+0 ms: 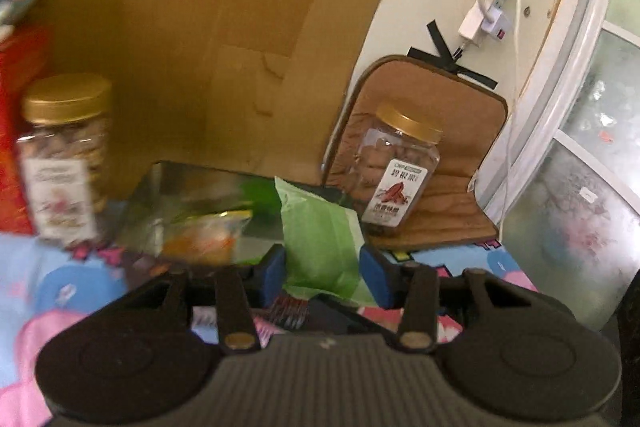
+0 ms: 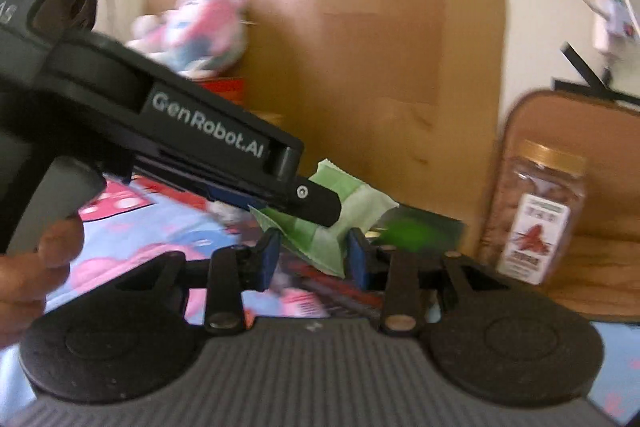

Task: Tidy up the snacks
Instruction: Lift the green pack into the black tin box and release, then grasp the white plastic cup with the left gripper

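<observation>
— Fingers first: what have mine got?

— My left gripper (image 1: 323, 273) has its blue pads on either side of the green snack packet (image 1: 320, 247) and is clamped on it. My right gripper (image 2: 313, 259) reaches the same packet's lower corner; whether its pads press it or only flank it, I cannot tell.

— And past the fingertips?

— Just ahead of the left pair, a blurred yellow-and-orange bag (image 1: 208, 235) lies in a shiny metal tray (image 1: 168, 183). Further left stands a gold-lidded jar (image 1: 64, 163); to the right a second jar of nuts (image 1: 396, 171) stands on a wooden shelf (image 1: 440, 215). A cardboard box (image 1: 208, 27) rises behind them all, above the cartoon-print cloth (image 1: 64, 267).
</observation>
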Demonstrator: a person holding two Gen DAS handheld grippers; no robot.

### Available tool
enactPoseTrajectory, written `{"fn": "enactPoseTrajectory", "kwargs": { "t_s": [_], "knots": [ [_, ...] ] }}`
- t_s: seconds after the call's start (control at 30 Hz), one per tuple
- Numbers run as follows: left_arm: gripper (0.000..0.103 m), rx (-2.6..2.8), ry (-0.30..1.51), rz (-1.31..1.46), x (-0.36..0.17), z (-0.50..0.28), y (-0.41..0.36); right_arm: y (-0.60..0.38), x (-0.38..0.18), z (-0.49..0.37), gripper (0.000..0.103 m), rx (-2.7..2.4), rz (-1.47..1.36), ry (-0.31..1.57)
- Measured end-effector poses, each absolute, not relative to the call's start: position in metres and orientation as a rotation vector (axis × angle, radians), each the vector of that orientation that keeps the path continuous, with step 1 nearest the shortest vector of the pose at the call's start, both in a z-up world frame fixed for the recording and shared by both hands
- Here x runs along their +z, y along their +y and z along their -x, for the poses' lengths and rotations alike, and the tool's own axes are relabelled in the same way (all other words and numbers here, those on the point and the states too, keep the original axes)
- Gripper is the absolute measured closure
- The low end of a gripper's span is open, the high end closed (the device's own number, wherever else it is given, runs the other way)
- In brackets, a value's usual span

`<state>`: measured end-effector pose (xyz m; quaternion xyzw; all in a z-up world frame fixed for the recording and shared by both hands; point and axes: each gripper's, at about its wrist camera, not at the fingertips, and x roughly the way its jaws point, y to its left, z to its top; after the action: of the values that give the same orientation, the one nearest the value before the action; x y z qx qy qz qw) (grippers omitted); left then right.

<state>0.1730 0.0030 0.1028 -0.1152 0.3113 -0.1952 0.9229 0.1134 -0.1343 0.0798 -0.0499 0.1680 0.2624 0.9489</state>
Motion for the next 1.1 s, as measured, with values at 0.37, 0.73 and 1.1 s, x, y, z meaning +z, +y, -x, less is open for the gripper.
{"fn": "enactPoseTrajectory", "kwargs": {
  "t_s": [0.37,0.73,1.1],
  "knots": [
    [0.059,-0.304,0.705,0.252,0.070,-0.228,-0.006,-0.153,0.062,-0.154,0.051,0.451,0.100,0.367],
    [0.059,-0.393,0.700,0.220,0.063,-0.151,-0.005,-0.276,0.055,-0.145,0.050,0.277,-0.263,0.484],
    [0.059,-0.438,0.809,0.252,0.044,-0.134,-0.027,-0.241,0.017,-0.129,0.063,0.461,-0.358,0.714]
  ]
}}
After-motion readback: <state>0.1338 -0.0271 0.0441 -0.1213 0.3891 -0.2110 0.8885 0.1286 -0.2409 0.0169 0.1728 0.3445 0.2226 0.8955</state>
